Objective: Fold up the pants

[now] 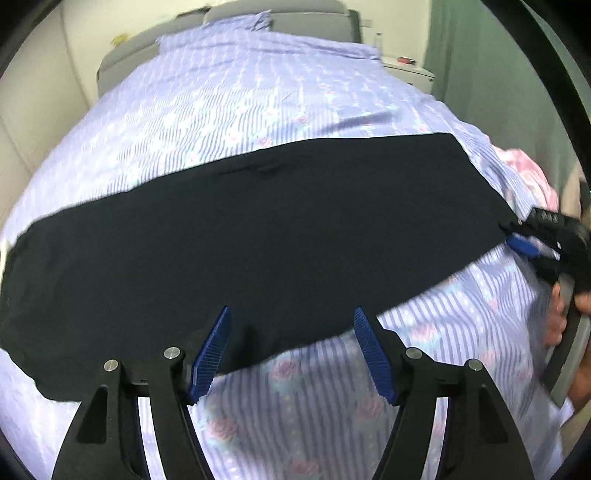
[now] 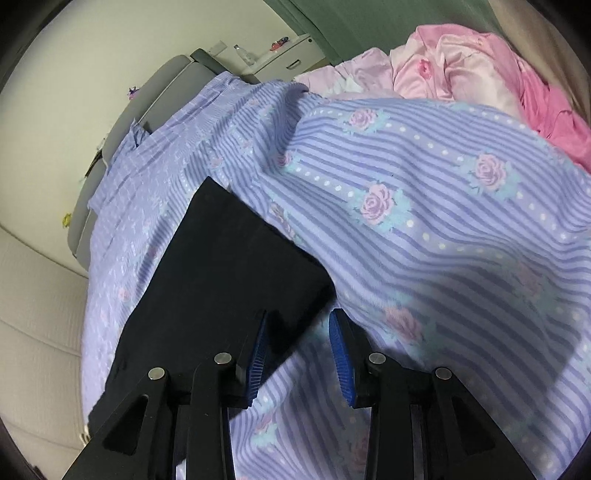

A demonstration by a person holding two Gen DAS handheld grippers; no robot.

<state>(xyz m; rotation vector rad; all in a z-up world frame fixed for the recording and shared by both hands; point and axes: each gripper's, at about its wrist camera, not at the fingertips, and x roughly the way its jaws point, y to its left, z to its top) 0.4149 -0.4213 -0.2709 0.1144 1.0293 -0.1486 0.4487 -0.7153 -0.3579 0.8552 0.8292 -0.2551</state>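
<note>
Black pants (image 1: 258, 229) lie flat as one long band across the striped floral bed sheet (image 1: 229, 110). My left gripper (image 1: 291, 314) hovers over their near edge, jaws wide apart, pads off the cloth. In the right wrist view the same pants (image 2: 221, 280) run away to the upper left. My right gripper (image 2: 297, 317) stands open at their near corner, with the cloth's edge lying loose between the blue pads (image 2: 341, 350). From the left wrist view, that right gripper (image 1: 524, 240) shows at the pants' right end, held by a hand (image 1: 561, 314).
Pink clothes (image 2: 480, 74) are heaped on the bed to the right of the pants. A grey headboard (image 1: 280, 14) and a white bedside cabinet (image 1: 410, 74) stand at the far end. A green curtain (image 1: 491, 74) hangs at the right.
</note>
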